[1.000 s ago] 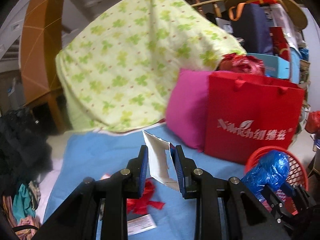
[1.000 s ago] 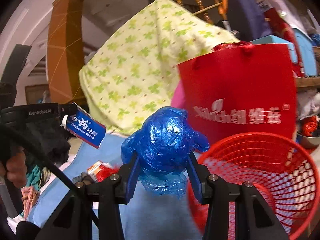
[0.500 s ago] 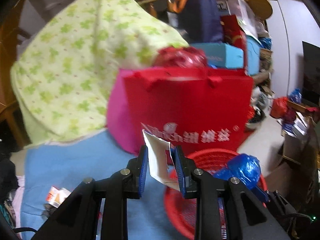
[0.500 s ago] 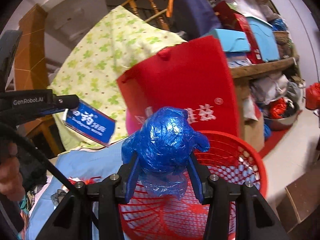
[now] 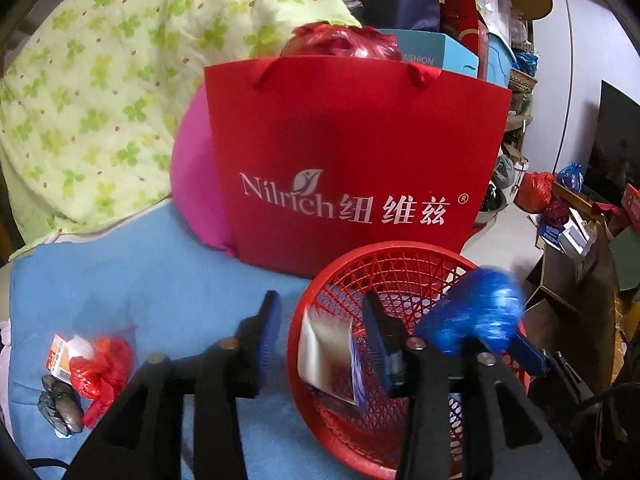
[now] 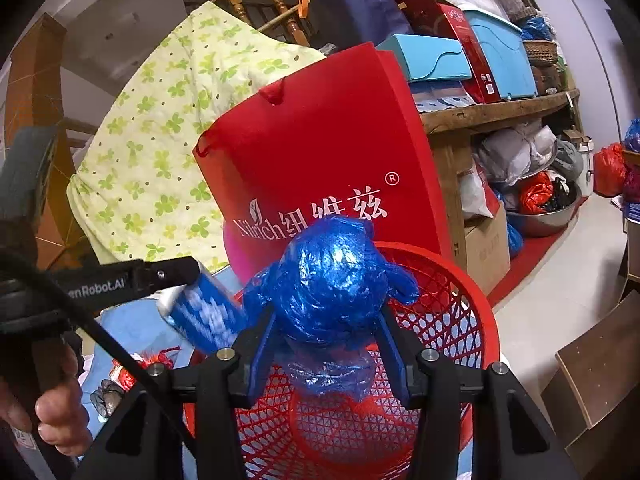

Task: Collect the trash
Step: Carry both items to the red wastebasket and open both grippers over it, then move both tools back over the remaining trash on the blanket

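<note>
My left gripper (image 5: 322, 330) hangs over the near rim of the red mesh basket (image 5: 400, 247), and its jaws are opening. The white and blue box (image 5: 330, 356) is blurred as it drops free between the spread pads into the basket. My right gripper (image 6: 327, 350) is over the same basket (image 6: 482, 304) with its jaws opening slightly. The crumpled blue plastic bag (image 6: 332, 280) still sits between its pads, touching both. In the left wrist view that bag (image 5: 478, 314) is a blur at the basket's right rim.
On the blue cloth (image 5: 140, 280) at left lie a red plastic scrap (image 5: 100, 364), a black wad (image 5: 60, 404) and a small packet (image 5: 60, 354). A red paper bag (image 5: 352, 160), pink cushion (image 5: 192, 184) and green quilt (image 5: 100, 80) stand behind. A hand (image 6: 60, 412) grips the left handle.
Both grippers swung right, from over the blue cloth to above the red basket. The left jaws spread and the box slid down out of them. The right jaws widened slightly.
</note>
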`<state>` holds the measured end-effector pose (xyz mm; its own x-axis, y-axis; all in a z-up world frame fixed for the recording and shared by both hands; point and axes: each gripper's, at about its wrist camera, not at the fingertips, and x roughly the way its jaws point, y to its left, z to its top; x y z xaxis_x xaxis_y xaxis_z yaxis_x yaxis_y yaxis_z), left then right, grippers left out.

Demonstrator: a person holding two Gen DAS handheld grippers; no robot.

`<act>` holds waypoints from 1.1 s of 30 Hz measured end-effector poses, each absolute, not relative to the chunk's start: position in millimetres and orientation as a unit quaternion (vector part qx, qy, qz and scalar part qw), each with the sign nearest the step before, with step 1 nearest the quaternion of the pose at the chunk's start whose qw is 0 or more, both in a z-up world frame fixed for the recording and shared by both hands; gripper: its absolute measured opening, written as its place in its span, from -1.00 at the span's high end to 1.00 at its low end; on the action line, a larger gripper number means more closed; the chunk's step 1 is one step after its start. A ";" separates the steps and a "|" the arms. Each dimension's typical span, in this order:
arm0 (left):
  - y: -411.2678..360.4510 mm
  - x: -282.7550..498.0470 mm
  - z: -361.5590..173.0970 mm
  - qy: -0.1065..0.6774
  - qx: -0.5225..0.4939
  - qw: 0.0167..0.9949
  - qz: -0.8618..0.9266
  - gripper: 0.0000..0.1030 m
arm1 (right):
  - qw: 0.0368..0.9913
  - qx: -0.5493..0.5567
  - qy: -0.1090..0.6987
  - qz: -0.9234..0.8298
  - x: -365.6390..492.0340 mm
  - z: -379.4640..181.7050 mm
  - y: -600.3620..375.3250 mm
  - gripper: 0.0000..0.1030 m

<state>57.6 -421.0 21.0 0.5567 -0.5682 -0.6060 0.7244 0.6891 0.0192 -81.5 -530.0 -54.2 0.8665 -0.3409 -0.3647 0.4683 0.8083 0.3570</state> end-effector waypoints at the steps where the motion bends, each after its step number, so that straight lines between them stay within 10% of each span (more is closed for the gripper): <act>1: -417.1 55.5 23.6 0.284 0.134 0.874 -0.370 0.00 | 0.940 0.222 0.144 -0.214 -80.4 -54.0 -529.4 -0.17; 33: -148.6 139.0 -30.5 0.332 0.076 0.928 -0.148 -0.20 | 0.986 0.057 0.129 -0.089 -15.1 -30.7 -374.7 -0.37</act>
